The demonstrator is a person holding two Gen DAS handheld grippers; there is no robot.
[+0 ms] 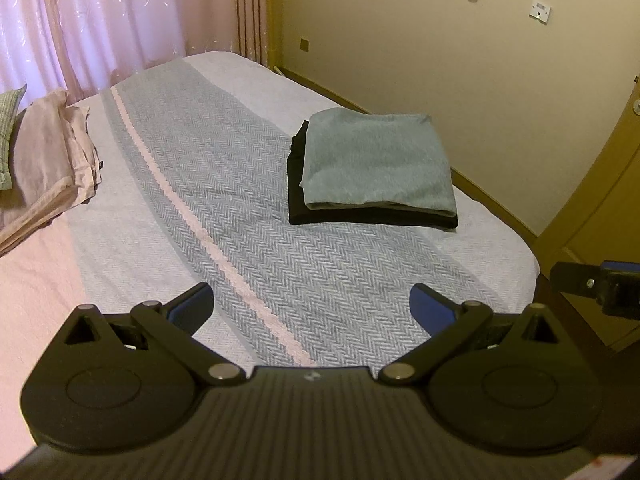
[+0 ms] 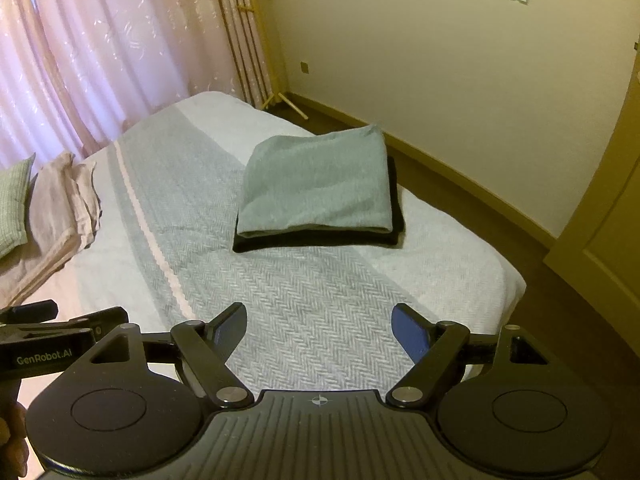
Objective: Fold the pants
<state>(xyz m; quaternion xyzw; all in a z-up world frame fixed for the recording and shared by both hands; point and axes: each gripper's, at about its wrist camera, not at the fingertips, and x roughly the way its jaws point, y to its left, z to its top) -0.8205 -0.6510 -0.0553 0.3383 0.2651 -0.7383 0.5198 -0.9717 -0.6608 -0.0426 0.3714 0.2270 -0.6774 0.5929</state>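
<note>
On the bed [image 1: 224, 216], a folded grey-green pair of pants [image 1: 376, 160] lies flat on top of a folded black garment [image 1: 320, 216], the two forming a neat stack. The black piece shows as a dark border along the stack's near edge and one side. In the left wrist view the stack sits at about one o'clock from the left hand-held gripper [image 1: 312, 308], well apart from it; in the right wrist view it lies at roughly twelve o'clock from the right hand-held gripper [image 2: 319, 330], again well clear of the fingertips.

Both hand-held grippers hang above the bedspread with their jaws spread wide and nothing between the blue pads [image 1: 428, 308]. Herringbone-weave grey fabric with a pale pink stripe [image 1: 192, 220] shows through each gap. The right hand-held gripper's tip pokes into the left wrist view at three o'clock, and part of the left one, marked "GenRobot.AI", enters the right wrist view at nine o'clock.

At ten o'clock in both views, a heap of pinkish folded linen [image 1: 52, 160] rests near the head of the bed, with a greenish pillow [image 2: 14, 204] just beside it. Pink curtains [image 1: 100, 20] hang behind the bed, and a cream wall [image 1: 440, 60] with sockets runs along its far side, beyond a strip of brown floor.
</note>
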